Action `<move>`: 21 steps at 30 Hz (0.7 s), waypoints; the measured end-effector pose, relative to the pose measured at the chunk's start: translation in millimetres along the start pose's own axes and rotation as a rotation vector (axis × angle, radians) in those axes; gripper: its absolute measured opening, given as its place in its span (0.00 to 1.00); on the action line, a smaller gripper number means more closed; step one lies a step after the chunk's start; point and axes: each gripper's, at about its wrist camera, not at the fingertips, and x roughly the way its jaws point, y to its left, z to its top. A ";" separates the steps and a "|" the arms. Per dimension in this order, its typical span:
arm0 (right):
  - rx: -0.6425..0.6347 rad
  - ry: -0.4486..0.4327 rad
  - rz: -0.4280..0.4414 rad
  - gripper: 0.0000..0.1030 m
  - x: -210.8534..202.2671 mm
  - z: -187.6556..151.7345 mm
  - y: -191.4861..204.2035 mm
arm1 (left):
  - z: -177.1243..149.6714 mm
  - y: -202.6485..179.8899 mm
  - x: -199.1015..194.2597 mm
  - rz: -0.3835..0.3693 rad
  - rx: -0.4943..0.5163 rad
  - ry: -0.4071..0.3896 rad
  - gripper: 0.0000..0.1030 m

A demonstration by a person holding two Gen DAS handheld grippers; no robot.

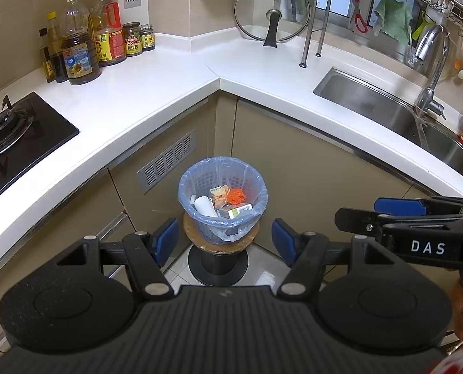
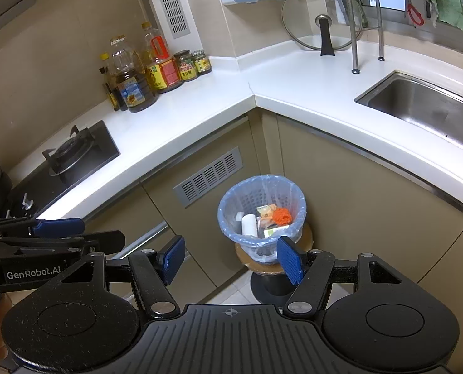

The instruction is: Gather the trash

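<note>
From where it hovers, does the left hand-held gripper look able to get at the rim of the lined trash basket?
Probably yes. The left hand-held gripper is open and empty, pointing down at the trash basket on its stool, and nothing lies between them.

"DAS" on right gripper (image 1: 390,207) side; "GenRobot.AI" on left gripper (image 2: 60,227) side; jar (image 1: 132,39) label reads "Yes".

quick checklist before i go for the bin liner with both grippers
1. Left gripper jaws open with nothing between them: ok.
2. Right gripper jaws open with nothing between them: ok.
3. Trash basket upright on the round stool: ok.
4. Blue liner bag folded over the rim all round: ok.
5. Trash sits below the rim, white cup and orange net included: ok.
6. Liner free of tears: cannot tell.
</note>
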 end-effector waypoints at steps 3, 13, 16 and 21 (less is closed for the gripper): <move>-0.003 -0.003 0.002 0.63 -0.2 0.2 -0.1 | -0.2 0.1 -0.1 -0.001 0.000 -0.001 0.62; -0.002 -0.005 0.001 0.63 -1.3 0.6 -0.3 | -0.1 0.5 -0.3 -0.002 0.002 -0.001 0.62; -0.002 -0.004 0.002 0.63 -1.8 1.3 -1.3 | -0.2 0.4 -0.3 -0.001 0.002 -0.001 0.62; 0.005 -0.008 -0.003 0.63 -5.6 2.8 -1.6 | -0.3 0.4 0.3 -0.004 0.005 -0.002 0.62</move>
